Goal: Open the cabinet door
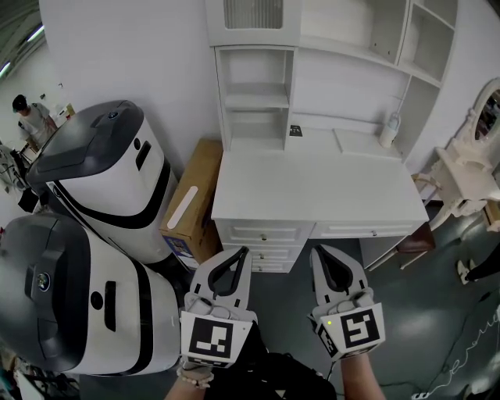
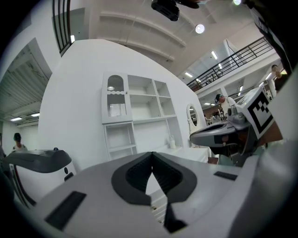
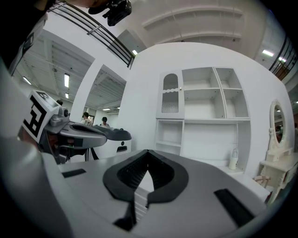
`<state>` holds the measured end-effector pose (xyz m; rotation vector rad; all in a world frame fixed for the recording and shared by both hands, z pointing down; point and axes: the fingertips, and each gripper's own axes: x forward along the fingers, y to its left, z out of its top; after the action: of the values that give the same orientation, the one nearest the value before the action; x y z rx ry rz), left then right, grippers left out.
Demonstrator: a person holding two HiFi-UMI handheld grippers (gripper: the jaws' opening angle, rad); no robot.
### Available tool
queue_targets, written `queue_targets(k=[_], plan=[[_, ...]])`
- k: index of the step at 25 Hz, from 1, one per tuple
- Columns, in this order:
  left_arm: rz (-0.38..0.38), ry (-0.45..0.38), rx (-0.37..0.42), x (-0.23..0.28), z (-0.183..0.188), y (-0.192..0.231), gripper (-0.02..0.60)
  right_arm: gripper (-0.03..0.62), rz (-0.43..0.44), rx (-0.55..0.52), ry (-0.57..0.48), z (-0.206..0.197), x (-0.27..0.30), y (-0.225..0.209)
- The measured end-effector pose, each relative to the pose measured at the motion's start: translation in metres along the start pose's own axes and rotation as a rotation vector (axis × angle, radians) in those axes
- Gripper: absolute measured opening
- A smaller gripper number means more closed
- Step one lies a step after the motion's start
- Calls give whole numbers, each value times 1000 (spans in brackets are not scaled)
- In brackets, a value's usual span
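The cabinet door [image 1: 254, 14], white with a ribbed pane, sits shut at the upper left of the hutch [image 1: 344, 70] above the white desk [image 1: 312, 191]. The left tool [image 1: 241, 254] and right tool [image 1: 316, 251] hang side by side before the desk's drawers [image 1: 262, 233], well apart from the door. Each has its jaws pressed together on nothing.

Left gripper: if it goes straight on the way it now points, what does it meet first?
Probably the drawer fronts of the white desk. The left gripper, shut, aims at them with nothing visible between, though depth is unclear.
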<state>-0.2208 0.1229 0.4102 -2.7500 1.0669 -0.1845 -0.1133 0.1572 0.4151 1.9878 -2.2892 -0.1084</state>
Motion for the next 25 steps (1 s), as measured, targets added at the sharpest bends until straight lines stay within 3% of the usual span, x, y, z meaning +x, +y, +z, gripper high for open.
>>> queue_targets(k=[11, 25], plan=[[-61, -38, 43, 48, 9, -9, 0, -1, -54, -4, 16, -9, 13, -36], [-138, -55, 41, 158, 17, 16, 0, 0, -103, -2, 36, -10, 94, -103]])
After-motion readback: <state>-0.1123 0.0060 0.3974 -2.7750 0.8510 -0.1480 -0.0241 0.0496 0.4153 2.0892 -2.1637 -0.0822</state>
